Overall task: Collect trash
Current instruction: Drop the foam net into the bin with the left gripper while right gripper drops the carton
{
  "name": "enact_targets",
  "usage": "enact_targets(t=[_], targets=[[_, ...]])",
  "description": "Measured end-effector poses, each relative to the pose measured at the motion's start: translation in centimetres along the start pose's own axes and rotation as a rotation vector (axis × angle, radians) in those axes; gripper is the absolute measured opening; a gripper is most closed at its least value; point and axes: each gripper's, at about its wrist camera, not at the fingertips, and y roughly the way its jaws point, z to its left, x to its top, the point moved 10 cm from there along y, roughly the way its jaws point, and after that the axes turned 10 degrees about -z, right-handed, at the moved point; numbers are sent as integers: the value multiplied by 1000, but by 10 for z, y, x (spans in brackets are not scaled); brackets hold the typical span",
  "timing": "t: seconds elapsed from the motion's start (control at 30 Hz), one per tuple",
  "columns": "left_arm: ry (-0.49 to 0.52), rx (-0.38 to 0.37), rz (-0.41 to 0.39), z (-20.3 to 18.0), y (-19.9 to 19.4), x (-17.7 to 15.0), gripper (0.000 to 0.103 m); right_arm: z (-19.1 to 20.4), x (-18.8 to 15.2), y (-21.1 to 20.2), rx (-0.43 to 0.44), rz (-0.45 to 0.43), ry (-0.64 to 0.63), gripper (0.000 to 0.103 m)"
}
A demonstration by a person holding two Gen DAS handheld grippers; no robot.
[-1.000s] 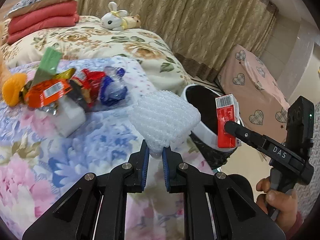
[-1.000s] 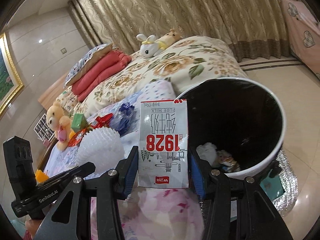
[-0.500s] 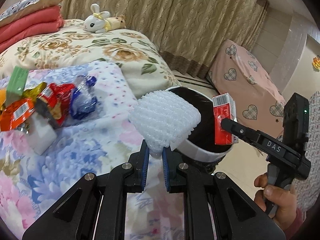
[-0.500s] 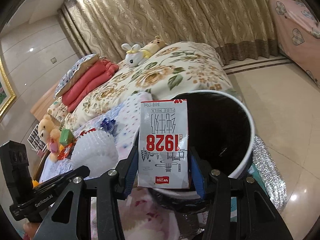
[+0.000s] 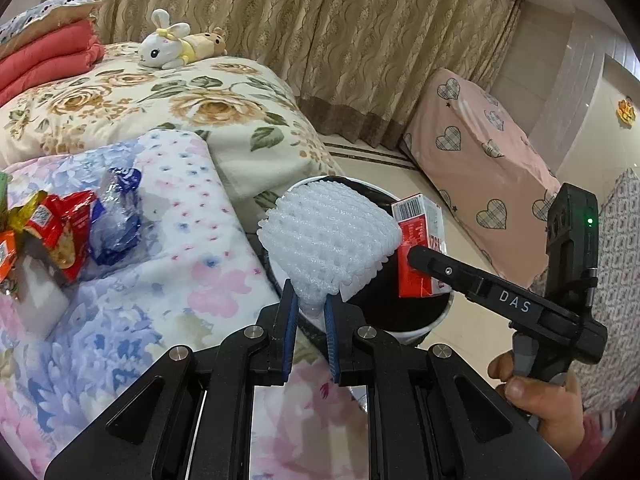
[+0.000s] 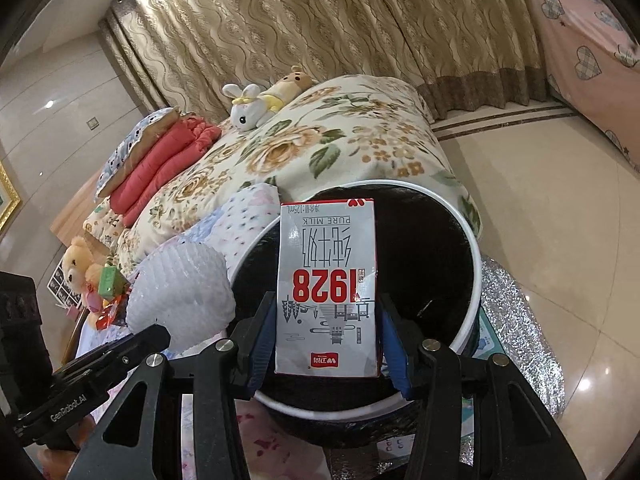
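My left gripper (image 5: 310, 312) is shut on a white foam fruit net (image 5: 332, 240) and holds it over the near rim of the trash bin (image 5: 416, 328). My right gripper (image 6: 326, 336) is shut on a small white-and-red milk carton (image 6: 328, 280) and holds it upside down above the bin's black-lined opening (image 6: 424, 248). The carton also shows in the left wrist view (image 5: 420, 252), and the net shows in the right wrist view (image 6: 180, 292). More wrappers (image 5: 60, 232) lie on the floral blanket (image 5: 168, 280) at the left.
A bed with a flowered quilt (image 5: 160, 92), plush toys (image 5: 176, 44) and folded red bedding (image 5: 44, 60) lies behind. A pink heart-print cover (image 5: 480, 160) stands at the right. The bin stands on a silver mat (image 6: 520, 320) on the tiled floor.
Both grippers have moved toward the bin with their loads. The net now hangs over the bin's rim and the carton is over its opening.
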Motion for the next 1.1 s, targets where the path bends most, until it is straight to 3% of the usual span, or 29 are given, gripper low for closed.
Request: enact_targets(t=[0.67, 0.8, 0.87, 1.1], targets=[[15, 1, 55, -14, 32, -1, 12, -20, 2, 12, -21, 33, 39, 52], [3, -2, 72, -15, 35, -4, 27, -23, 4, 12, -28, 28, 49, 53], [4, 0, 62, -14, 32, -6, 40, -24, 4, 11, -30, 26, 54, 56], [-11, 28, 50, -1, 17, -13, 46, -15, 3, 6, -16, 11, 63, 70]])
